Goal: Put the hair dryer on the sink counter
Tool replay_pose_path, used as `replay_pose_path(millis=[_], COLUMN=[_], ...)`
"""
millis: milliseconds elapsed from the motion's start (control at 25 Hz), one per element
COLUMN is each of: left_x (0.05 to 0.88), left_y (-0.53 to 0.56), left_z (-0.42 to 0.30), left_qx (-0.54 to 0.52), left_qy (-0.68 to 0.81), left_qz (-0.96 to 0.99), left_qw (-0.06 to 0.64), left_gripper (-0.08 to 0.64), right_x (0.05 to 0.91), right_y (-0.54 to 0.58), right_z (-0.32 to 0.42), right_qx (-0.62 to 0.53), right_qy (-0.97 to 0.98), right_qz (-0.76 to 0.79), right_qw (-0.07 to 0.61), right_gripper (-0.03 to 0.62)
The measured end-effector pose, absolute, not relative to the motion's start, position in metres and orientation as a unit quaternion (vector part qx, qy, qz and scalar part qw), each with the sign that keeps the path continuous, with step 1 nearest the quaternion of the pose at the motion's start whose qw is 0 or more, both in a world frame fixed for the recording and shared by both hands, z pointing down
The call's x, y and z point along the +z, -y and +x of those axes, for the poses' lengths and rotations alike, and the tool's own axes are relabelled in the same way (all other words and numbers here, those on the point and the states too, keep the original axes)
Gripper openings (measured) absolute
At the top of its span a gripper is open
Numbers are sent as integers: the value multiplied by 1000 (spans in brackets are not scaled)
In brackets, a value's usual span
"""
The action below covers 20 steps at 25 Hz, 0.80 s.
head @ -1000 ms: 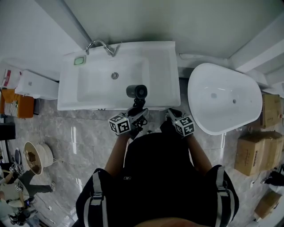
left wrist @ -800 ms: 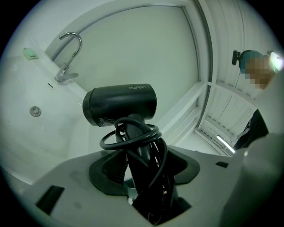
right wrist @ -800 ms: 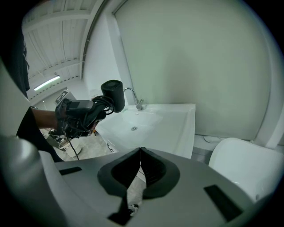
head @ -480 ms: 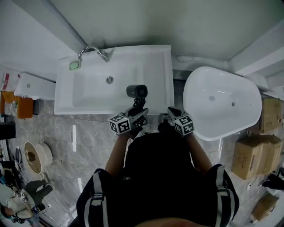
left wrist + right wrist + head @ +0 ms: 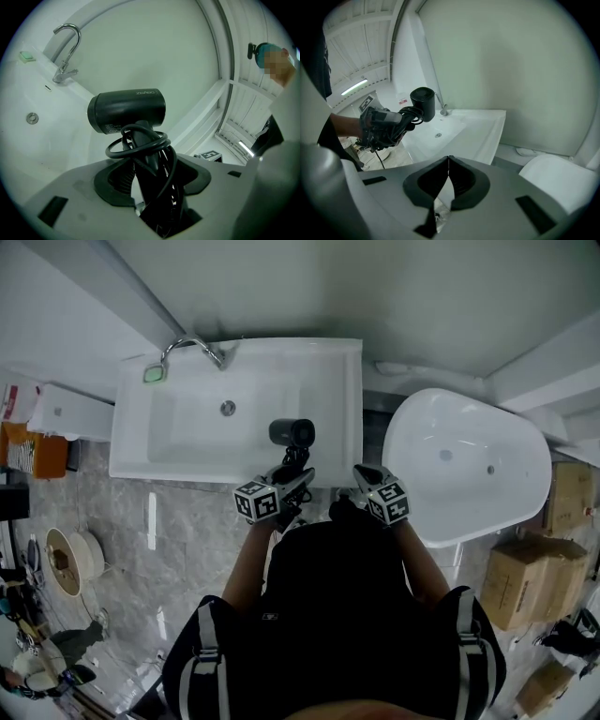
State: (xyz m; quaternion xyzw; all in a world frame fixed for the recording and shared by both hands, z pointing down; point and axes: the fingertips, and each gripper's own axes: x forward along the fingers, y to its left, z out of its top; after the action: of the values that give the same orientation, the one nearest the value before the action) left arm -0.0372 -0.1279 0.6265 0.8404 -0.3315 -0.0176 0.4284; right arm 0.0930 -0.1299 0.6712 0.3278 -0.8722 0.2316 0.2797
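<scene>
Left gripper (image 5: 296,474): jaws pinching the hair dryer (image 5: 290,433) by its handle (image 5: 149,173), with several turns of the cord (image 5: 140,143) caught in the same grip. Right gripper (image 5: 362,471): jaws pressed together, nothing between them, parked at 3 o'clock of the left one.

Dryer is upright, barrel roughly level, held in the air at 12 o'clock of the left gripper. It's over the front right part of the table (image 5: 342,399), about at the basin's right edge. Not set down yet.

Handling, my read:
- Hard plastic shell, stiff. Probably top-heavy, with the mass up in the barrel.
- Handle looks smooth. Cord loops are soft and can shift under the pads, so the grip is less solid than it looks.
- Best hold is the handle, close under the barrel, as now.
- Table is glossy white and likely slick. The round barrel could roll, so lay it on its side on the flat strip at 3 o'clock of the basin.

Containers:
- Basin (image 5: 187,427): nothing in it, only the drain (image 5: 228,408). Faucet (image 5: 192,345) is at its 12 o'clock, with a small green item (image 5: 154,374) at 11; can't tell what that is.
- Bathtub (image 5: 469,465), at 3 o'clock of the table: nothing inside but its fittings.
- Cardboard boxes (image 5: 525,582) at 5 o'clock: contents not visible.
</scene>
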Motion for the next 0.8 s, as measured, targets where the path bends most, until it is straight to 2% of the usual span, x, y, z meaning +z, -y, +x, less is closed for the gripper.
replay_pose_path(millis=[800], left_x=[684], left_y=[159], left_z=[-11], left_qx=[56], left_qy=[338], left_qz=[828], left_qw=[445], left_gripper=[232], right_x=[677], right_y=[149], right_z=[104], right_qx=[233], right_qy=[868], right_qz=[323], right_qw=[296], right_gripper=[58])
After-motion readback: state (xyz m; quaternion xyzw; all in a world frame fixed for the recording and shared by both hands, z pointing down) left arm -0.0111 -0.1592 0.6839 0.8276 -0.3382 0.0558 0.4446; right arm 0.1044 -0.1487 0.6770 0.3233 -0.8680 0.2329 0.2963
